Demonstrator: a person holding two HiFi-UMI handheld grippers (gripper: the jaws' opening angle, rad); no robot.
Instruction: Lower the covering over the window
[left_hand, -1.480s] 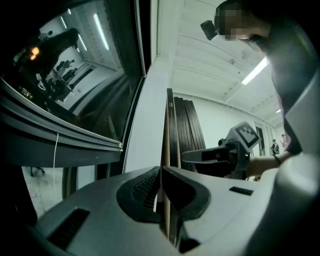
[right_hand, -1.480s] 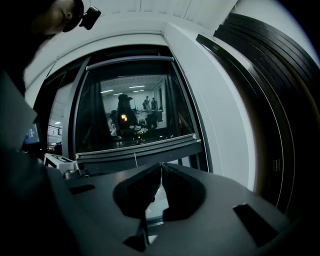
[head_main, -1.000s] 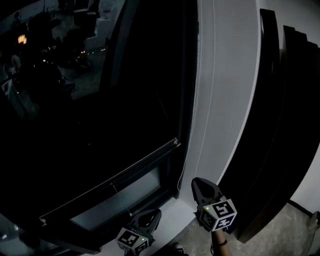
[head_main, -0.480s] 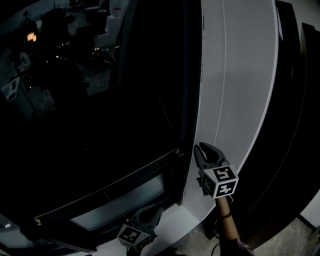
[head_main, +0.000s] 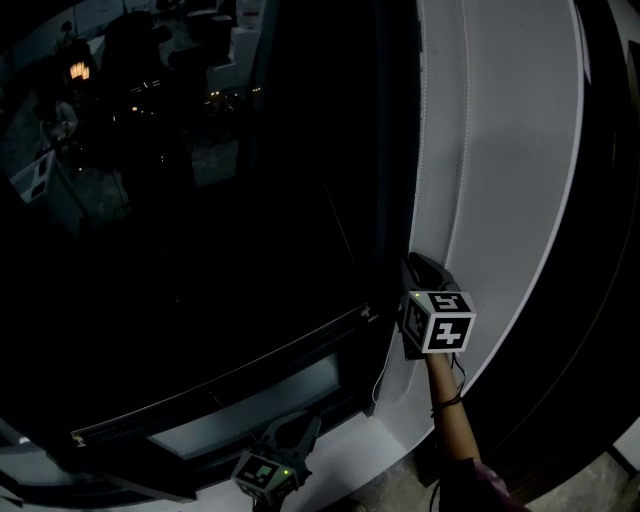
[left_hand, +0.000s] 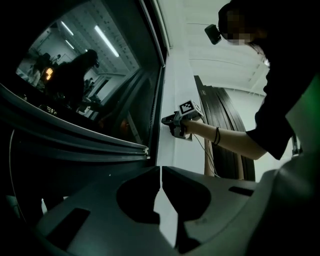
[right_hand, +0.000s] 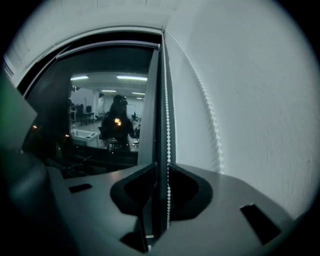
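A dark window (head_main: 200, 200) fills the left of the head view, with a pale horizontal bar (head_main: 220, 385) across its lower part. A white bead chain (head_main: 428, 130) hangs in two strands down the white wall strip beside the frame. My right gripper (head_main: 420, 264) is held up against that chain. In the right gripper view one strand of the bead chain (right_hand: 167, 150) runs between the jaws of the right gripper (right_hand: 162, 167). The jaws are opening and do not press on it. My left gripper (left_hand: 160, 170) is shut and empty, low by the sill (head_main: 350, 440).
The white wall strip (head_main: 510, 180) runs up right of the window frame. Dark curved slats (head_main: 610, 250) stand further right. The glass reflects a lit room and a person. The chain's lower loop (head_main: 380, 385) hangs just above the sill.
My right gripper has risen from sill height up along the chain beside the frame. The left gripper has stayed low near the sill.
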